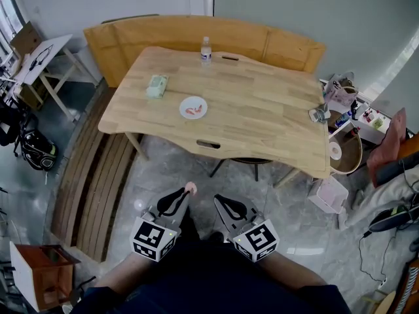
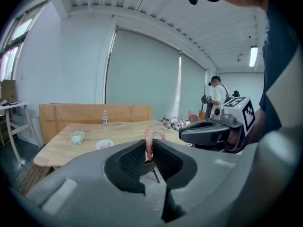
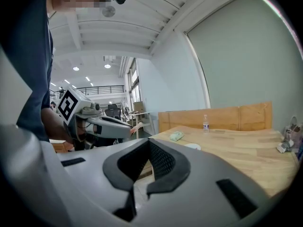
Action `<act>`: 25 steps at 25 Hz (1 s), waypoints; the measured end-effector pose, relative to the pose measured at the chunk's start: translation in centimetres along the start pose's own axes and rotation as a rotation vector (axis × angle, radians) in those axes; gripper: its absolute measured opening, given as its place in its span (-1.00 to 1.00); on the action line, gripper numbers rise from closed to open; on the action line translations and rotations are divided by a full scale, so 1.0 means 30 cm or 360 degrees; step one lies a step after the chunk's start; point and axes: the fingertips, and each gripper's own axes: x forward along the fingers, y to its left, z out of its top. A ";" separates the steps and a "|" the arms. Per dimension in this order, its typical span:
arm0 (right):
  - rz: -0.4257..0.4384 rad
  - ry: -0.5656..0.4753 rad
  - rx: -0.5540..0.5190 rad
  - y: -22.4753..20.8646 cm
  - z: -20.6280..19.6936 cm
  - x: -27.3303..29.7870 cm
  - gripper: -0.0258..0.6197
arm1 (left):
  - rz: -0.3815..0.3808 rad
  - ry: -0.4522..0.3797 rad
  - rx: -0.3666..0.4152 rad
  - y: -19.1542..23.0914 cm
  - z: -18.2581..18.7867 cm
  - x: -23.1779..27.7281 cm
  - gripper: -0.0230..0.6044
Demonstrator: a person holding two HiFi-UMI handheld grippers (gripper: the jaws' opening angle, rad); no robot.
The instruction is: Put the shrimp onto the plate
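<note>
Head view shows my left gripper clamped on a pale pink curled shrimp, pinched upright between the jaws, above the grey stone floor just short of the light wooden table. My right gripper has its jaws closed together, nothing between them. The small round white plate sits on the table, well apart from both grippers, bearing red-orange pieces.
</note>
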 end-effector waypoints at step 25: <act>-0.0167 0.0057 0.0020 -0.273 0.096 0.451 -0.89 | -0.0120 0.0009 0.0074 0.478 0.114 0.315 -0.77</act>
